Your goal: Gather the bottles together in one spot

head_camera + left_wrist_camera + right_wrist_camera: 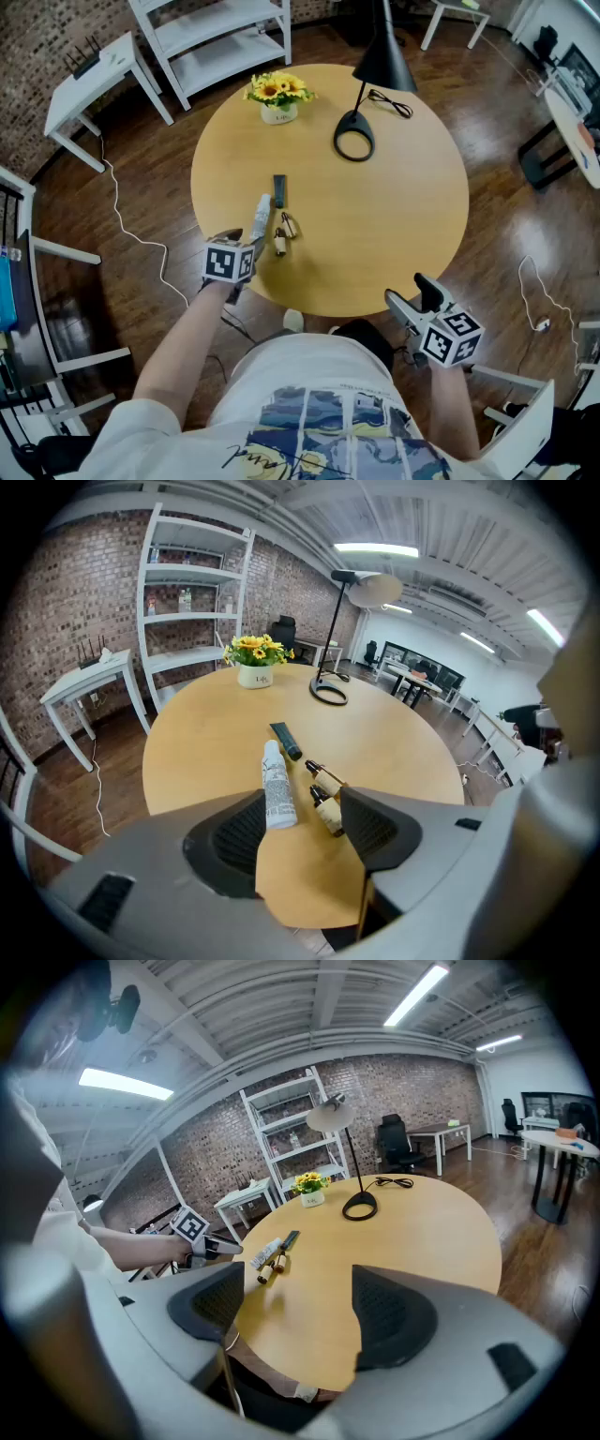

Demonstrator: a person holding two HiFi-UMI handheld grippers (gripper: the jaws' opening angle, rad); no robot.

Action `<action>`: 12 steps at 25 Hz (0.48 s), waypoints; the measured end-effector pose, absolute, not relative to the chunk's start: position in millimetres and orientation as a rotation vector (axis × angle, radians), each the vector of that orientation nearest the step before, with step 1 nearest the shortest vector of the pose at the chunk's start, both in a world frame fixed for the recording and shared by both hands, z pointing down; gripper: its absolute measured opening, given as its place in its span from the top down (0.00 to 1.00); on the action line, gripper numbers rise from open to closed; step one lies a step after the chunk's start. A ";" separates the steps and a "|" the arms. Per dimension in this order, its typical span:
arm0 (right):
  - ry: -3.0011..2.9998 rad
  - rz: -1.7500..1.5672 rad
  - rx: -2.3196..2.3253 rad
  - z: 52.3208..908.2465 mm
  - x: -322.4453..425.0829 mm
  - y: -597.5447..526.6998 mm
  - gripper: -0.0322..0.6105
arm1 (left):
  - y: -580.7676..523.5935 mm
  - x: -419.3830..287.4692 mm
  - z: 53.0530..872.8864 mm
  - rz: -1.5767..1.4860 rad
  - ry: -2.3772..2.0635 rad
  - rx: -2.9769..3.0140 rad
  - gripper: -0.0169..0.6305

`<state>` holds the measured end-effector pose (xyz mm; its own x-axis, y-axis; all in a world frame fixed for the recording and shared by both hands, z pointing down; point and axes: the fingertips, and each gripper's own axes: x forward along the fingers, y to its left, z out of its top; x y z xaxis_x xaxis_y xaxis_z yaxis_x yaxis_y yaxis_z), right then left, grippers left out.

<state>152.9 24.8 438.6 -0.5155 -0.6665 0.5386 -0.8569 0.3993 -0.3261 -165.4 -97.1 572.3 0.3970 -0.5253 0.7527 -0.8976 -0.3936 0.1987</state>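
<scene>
Table [394, 216]: bottles lie clustered near your left front edge, so little gathering seems left | left gripper [300, 832]: jaws wide, empty, aimed at the cluster to nudge | right gripper [295, 1312]: wide, empty, off the near edge, well apart | white bottle [260, 217]: lying beside dark tube [278, 189] | dropper bottles [283, 234]: lying just right of it
</scene>
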 end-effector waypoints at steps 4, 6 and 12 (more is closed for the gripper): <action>-2.343 0.849 1.318 440.3 137.8 18.2 0.39 | -130.5 -174.2 605.0 0.903 -1.196 1.996 0.62; -2.335 0.853 1.296 441.3 135.3 15.8 0.39 | -144.1 -178.1 621.2 0.958 -1.200 1.958 0.62; -2.324 0.832 1.269 436.5 147.3 1.7 0.40 | -160.2 -170.3 665.7 1.080 -1.134 1.884 0.62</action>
